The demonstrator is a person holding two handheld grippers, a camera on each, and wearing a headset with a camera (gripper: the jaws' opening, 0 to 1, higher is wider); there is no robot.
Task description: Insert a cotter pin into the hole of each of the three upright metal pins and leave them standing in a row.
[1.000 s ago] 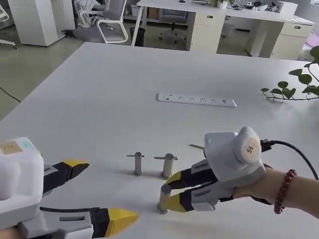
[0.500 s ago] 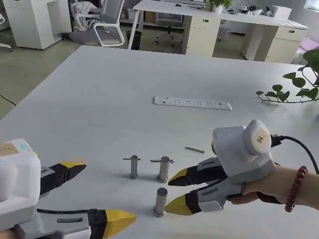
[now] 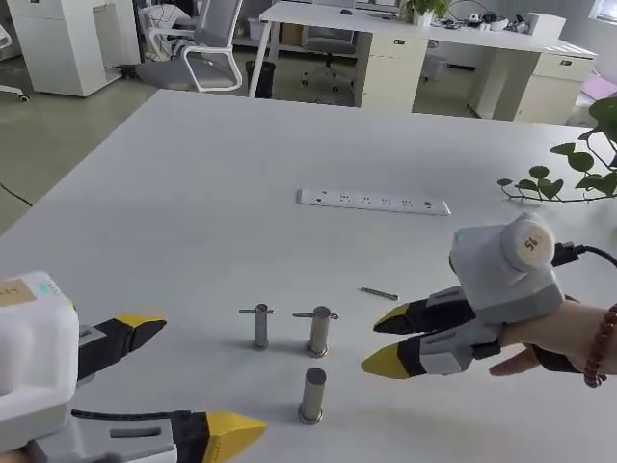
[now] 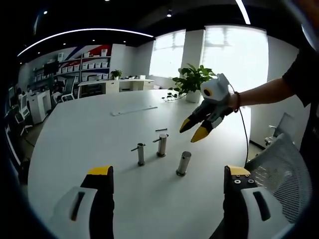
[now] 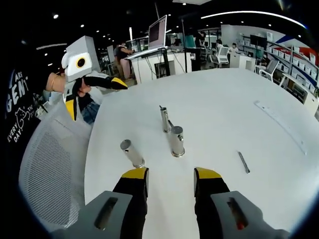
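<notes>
Right claw (image 3: 372,346) is hovering part-open and empty near the loose cotter pin (image 3: 379,293) lying on the table (image 3: 193,193). Bare third pin (image 3: 311,394) is standing just before the fitted pins (image 3: 319,333). Left claw (image 3: 207,374) is hanging wide open, empty. Best: pinch the cotter pin mid-length, level.

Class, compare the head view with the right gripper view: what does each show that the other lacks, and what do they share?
Head view's extras: plant leaves, a beaded bracelet. Right gripper view's extras: a mesh chair back, a monitor. Shared: three metal pins, two already pinned, the loose cotter pin, the power strip, the open left gripper.
</notes>
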